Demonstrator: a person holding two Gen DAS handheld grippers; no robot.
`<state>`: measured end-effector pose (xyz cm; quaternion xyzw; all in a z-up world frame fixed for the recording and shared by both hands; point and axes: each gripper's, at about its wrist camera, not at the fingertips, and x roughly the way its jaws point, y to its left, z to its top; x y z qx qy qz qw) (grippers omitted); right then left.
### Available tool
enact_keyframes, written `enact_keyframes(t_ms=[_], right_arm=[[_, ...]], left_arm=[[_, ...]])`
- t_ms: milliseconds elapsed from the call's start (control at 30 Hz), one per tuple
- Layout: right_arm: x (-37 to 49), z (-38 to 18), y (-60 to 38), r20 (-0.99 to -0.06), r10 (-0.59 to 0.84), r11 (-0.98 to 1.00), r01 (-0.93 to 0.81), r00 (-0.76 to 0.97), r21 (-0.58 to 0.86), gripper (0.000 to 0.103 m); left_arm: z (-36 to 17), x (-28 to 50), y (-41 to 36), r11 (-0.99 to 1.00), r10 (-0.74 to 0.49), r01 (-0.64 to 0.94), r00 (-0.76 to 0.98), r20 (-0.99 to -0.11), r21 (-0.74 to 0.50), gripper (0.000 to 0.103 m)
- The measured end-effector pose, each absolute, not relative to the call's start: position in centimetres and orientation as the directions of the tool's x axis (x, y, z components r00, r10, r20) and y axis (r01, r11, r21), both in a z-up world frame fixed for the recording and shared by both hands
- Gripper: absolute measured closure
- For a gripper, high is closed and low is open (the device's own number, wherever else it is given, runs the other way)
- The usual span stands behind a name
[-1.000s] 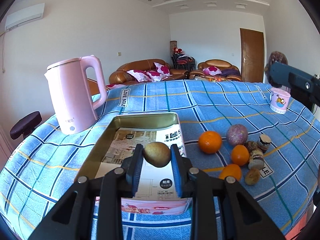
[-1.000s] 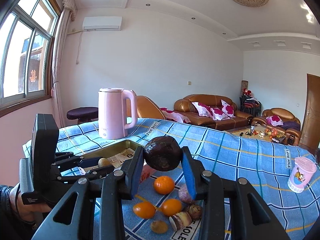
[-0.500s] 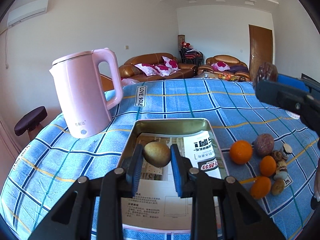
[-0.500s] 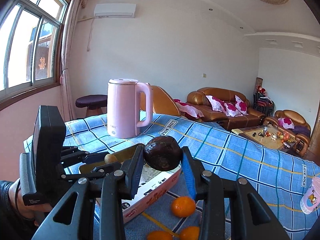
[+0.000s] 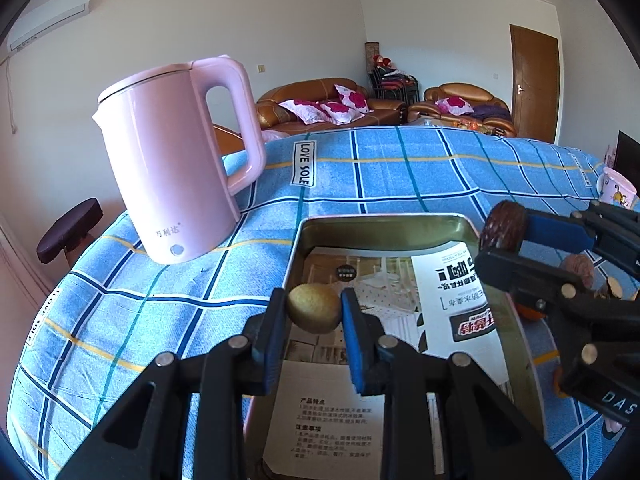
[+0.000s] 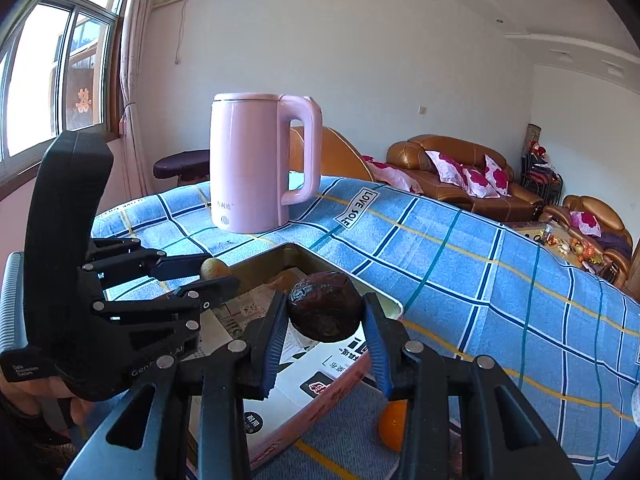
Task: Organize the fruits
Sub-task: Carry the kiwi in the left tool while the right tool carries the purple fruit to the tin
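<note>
The left gripper clamps a small yellow-brown fruit; the right gripper clamps a dark wrinkled fruit (both above the paper-lined tin tray).

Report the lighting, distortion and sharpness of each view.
Left wrist view: even daylight, strong fisheye bending of the pink kettle and checked cloth, dark corner vignette; the small yellowish fruit is sharp. Right wrist view: the window is blown out at left, same curvature; the dark wrinkled fruit is crisp.
</note>
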<state>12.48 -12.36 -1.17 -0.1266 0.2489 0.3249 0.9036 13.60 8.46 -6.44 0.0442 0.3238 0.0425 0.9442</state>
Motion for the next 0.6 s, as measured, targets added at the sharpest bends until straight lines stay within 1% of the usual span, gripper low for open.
enact_keyframes(t_ms=[600], right_arm=[[13.5,-3.2,-11.0,-0.585,0.508,0.752,-0.657,0.632,-0.056,0.063]], left_arm=[[-7.7,14.6,8.3,0.99,0.118,-0.042,0.754,-0.646,0.133,0.073]])
